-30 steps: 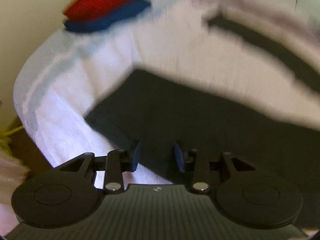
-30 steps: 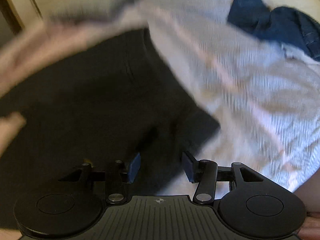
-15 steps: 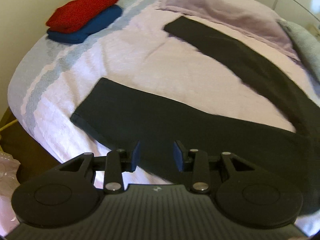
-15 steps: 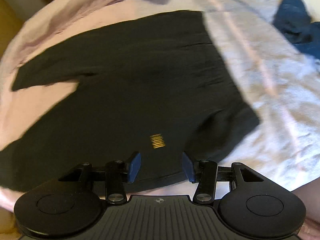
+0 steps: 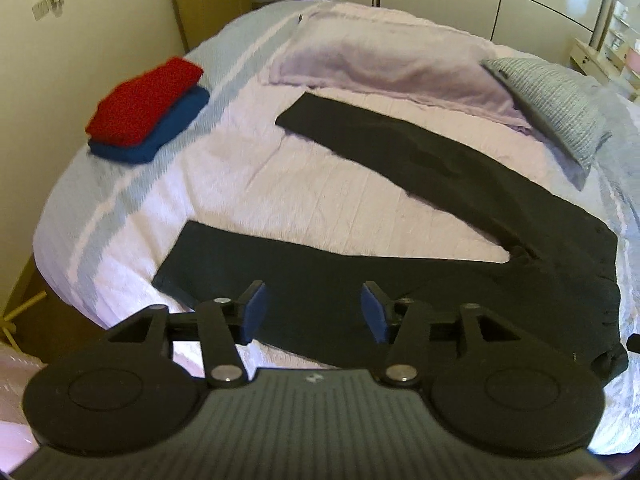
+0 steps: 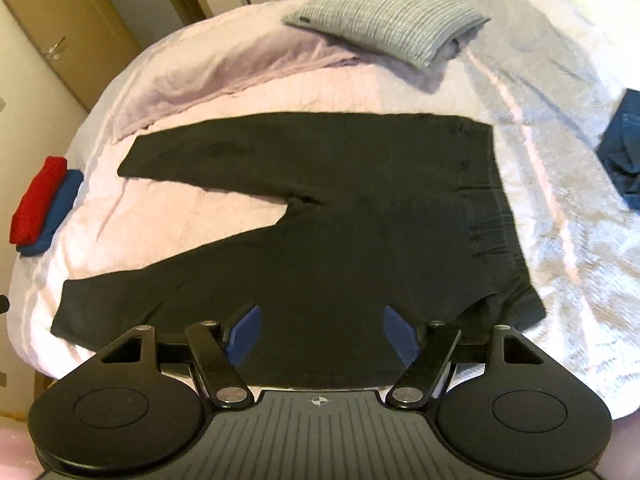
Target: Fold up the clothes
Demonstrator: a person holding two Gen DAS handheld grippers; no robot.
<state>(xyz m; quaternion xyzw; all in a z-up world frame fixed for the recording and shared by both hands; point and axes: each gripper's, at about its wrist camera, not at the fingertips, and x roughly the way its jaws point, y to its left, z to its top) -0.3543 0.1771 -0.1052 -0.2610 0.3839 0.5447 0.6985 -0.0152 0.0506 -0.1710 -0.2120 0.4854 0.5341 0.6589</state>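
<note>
Black trousers (image 6: 320, 216) flat on the bed (image 5: 248, 168), legs splayed in a V.
Lilac cover, pillow (image 6: 384, 24) at far end, red/blue folded stack (image 5: 148, 120) far left, wardrobes behind. Left gripper (image 5: 312, 312) above near leg hem, right gripper (image 6: 320, 330) above the seat; both wide open, empty.

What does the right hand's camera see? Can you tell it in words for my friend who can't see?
Black trousers lie flat on a bed, legs spread apart in a V. The open right gripper hangs above them, holding nothing. A grey pillow sits at the far end, a folded red and blue pile at left, and dark blue clothing at right.
</note>
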